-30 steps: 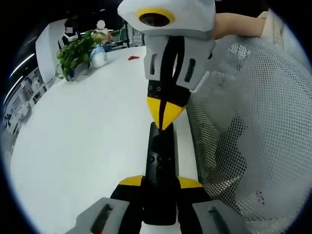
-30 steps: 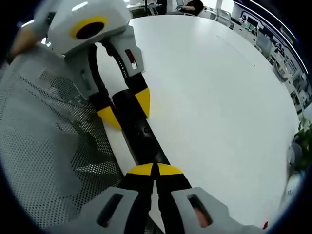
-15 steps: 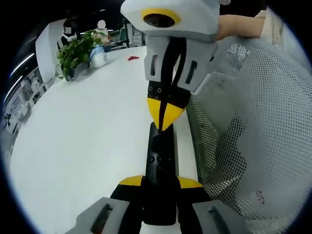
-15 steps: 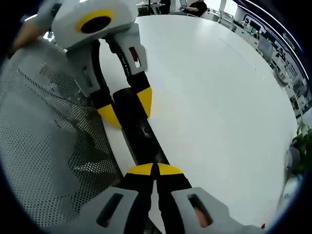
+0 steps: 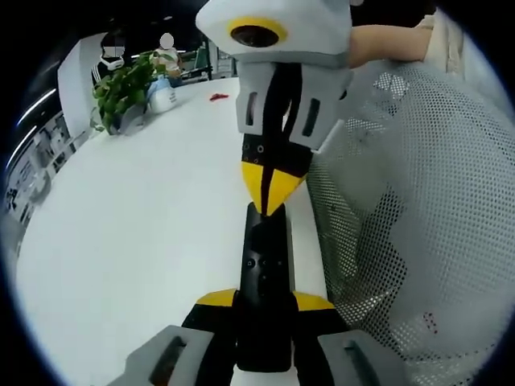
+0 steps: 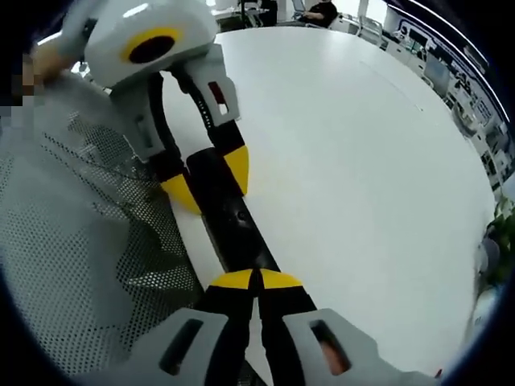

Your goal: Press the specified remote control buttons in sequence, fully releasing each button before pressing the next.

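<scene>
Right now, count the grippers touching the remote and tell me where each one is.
2. The left gripper clamps the remote at its near end in the left gripper view; the right gripper, shut, touches its far end.

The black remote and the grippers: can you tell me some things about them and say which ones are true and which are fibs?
1. The left gripper clamps the black remote. True.
2. The right gripper has its jaws wide open. False: its yellow tips are closed together at the remote's far end.
3. The table is red. False: it is white.
4. A green plant stands at the table's far edge. True.
</scene>
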